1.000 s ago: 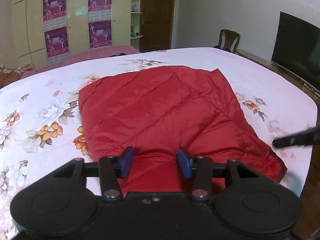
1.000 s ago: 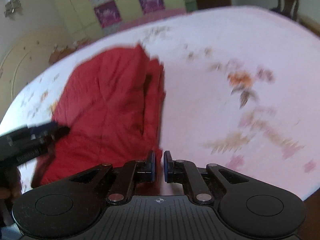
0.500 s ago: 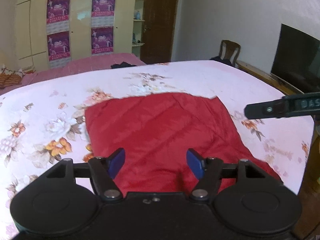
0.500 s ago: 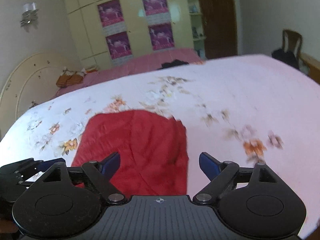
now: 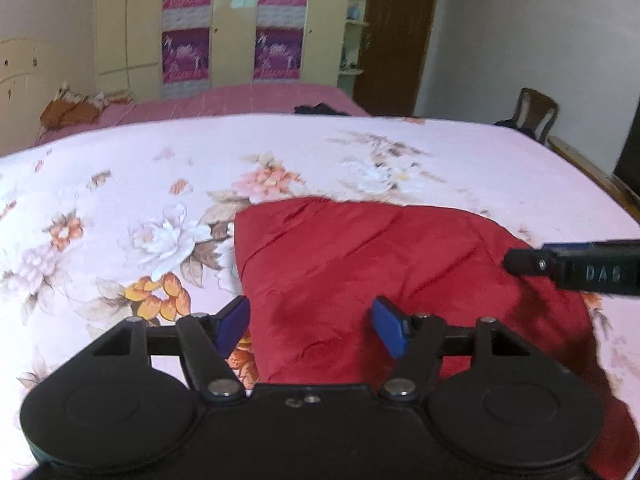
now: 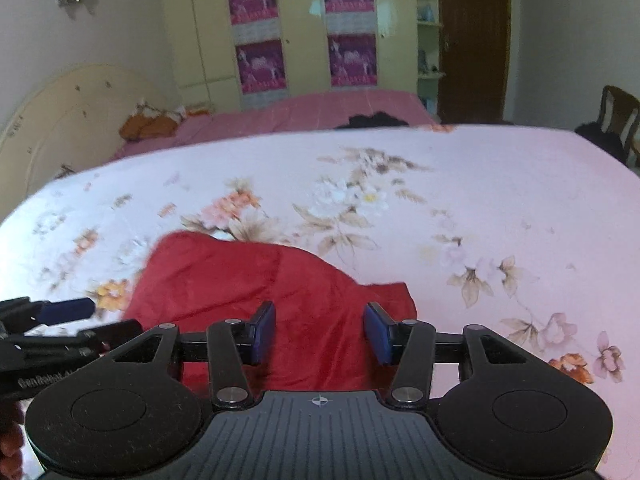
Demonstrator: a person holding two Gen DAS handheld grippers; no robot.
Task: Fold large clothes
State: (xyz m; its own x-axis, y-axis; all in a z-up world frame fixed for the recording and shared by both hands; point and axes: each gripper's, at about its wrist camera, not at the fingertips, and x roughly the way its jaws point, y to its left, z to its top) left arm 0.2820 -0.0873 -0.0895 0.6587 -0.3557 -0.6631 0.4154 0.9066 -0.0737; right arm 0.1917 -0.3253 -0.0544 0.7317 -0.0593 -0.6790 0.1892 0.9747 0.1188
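Observation:
A red quilted garment [image 5: 380, 256] lies folded into a rough rectangle on the floral bed sheet [image 5: 120, 200]. It also shows in the right wrist view [image 6: 240, 280]. My left gripper [image 5: 312, 326] is open and empty, held above the garment's near edge. My right gripper [image 6: 319, 332] is open and empty, above the garment's near right part. The right gripper's finger [image 5: 576, 268] pokes into the left wrist view from the right. The left gripper's fingers [image 6: 64, 312] show at the left edge of the right wrist view.
A second bed with a pink cover [image 6: 320, 110] stands behind. A cream wardrobe with purple posters [image 6: 304, 28] and a brown door [image 6: 472, 36] line the far wall. A wooden chair [image 5: 536, 112] and a dark TV [image 5: 628, 152] stand at the right.
The right gripper went from shut to open and both grippers lifted up and back from the garment. The garment now lies flat, let go.

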